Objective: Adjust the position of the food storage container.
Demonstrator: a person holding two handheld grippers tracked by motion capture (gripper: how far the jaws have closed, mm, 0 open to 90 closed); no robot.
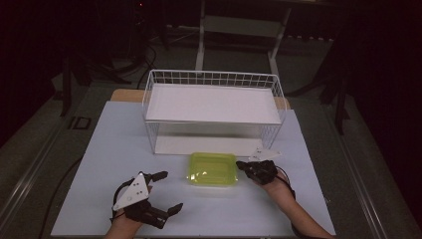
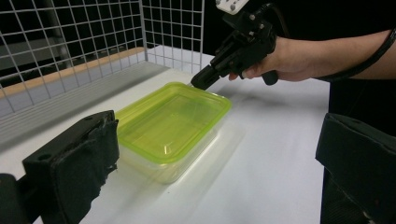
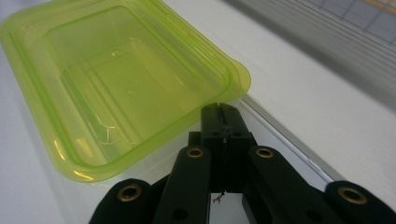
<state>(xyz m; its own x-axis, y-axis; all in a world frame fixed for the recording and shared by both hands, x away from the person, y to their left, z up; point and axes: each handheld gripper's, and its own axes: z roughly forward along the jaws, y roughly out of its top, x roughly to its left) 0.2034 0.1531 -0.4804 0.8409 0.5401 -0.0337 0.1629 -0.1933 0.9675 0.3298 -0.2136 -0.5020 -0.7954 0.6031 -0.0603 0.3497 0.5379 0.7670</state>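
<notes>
Container (image 3: 126, 88) at closed jaws' tip.

On the table (image 1: 99, 149) we find the container (image 1: 212, 169) just in front of the wire rack (image 1: 214, 79), which stands at the far middle. We hold the right gripper (image 1: 244, 165) at the container's right edge, its closed tips touching the rim corner nearest the rack. Our left gripper (image 1: 166, 191) sits well apart, to the container's left and nearer us.
</notes>
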